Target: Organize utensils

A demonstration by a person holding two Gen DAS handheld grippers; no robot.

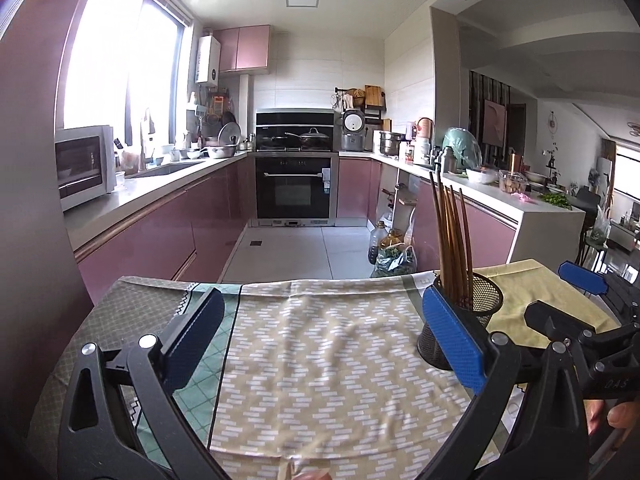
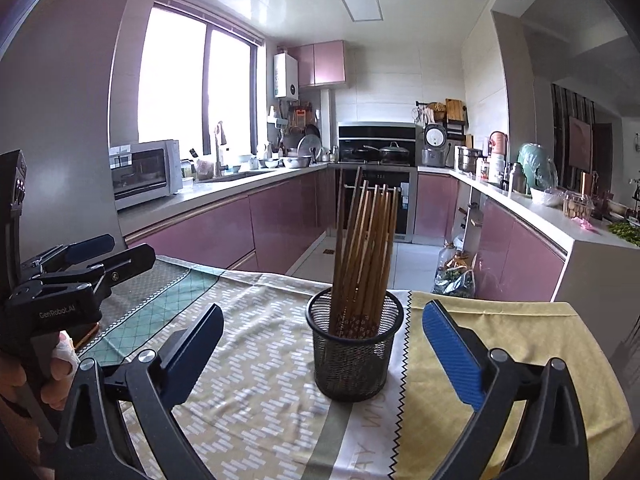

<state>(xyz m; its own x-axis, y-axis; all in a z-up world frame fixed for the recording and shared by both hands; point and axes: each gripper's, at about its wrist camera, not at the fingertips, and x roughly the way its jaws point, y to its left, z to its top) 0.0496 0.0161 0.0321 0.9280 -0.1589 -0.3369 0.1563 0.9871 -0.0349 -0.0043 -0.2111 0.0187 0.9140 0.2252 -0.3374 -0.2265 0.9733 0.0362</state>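
Observation:
A black mesh holder (image 2: 354,350) stands upright on the cloth-covered table (image 2: 256,380), with several brown wooden chopsticks (image 2: 366,256) standing in it. My right gripper (image 2: 320,344) is open and empty; the holder sits between and just beyond its blue pads (image 2: 452,360). My left gripper (image 1: 320,328) is open and empty over the patterned cloth (image 1: 320,352). The holder (image 1: 472,320) and chopsticks (image 1: 452,240) show to the right, partly behind its right pad (image 1: 454,340). The right gripper's fingers (image 1: 580,278) show at the far right, the left gripper's fingers (image 2: 90,246) at the far left of the right wrist view.
The table's far edge (image 1: 300,280) drops to the kitchen floor. Pink cabinets and worktops line both sides, with an oven (image 1: 294,188) at the back. Bottles and a bag (image 1: 390,252) stand on the floor by the right counter.

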